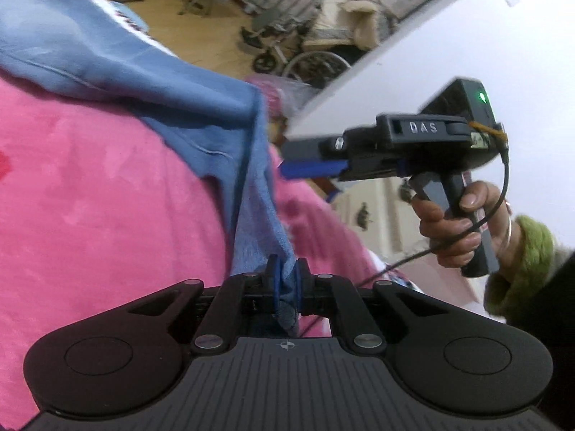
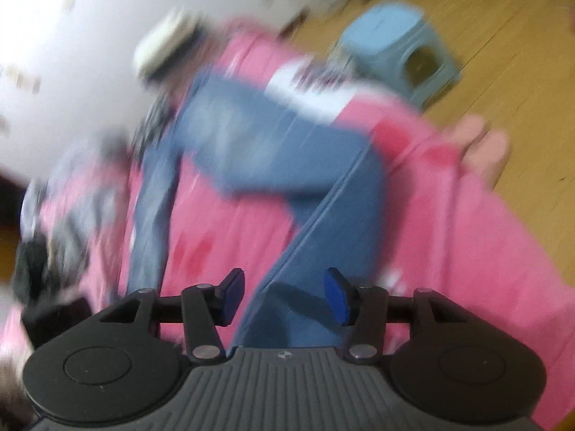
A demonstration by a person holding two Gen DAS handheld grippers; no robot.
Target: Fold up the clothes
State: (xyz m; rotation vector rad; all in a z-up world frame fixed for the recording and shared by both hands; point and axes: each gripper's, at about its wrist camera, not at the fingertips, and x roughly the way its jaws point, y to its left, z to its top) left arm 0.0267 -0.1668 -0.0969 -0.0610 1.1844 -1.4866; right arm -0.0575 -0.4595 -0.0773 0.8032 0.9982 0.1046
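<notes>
A blue garment (image 1: 118,72) with a white printed panel lies on a pink blanket (image 1: 90,186). My left gripper (image 1: 286,276) is shut on a pulled-up edge of this garment, and the cloth runs taut from its pads up toward the fold. In the same view my right gripper (image 1: 309,169) hangs in the air to the right, held by a hand (image 1: 452,230) in a green cuff. The right wrist view is blurred by motion. There the right gripper (image 2: 284,296) stands open above a seam of the blue garment (image 2: 273,158), with nothing between its blue pads.
A wooden floor (image 2: 503,36) lies beyond the blanket, with a light blue plastic stool (image 2: 399,50) on it. A wheelchair (image 1: 298,54) and a cushioned chair stand at the far side of the room. A white wall (image 1: 431,46) rises on the right.
</notes>
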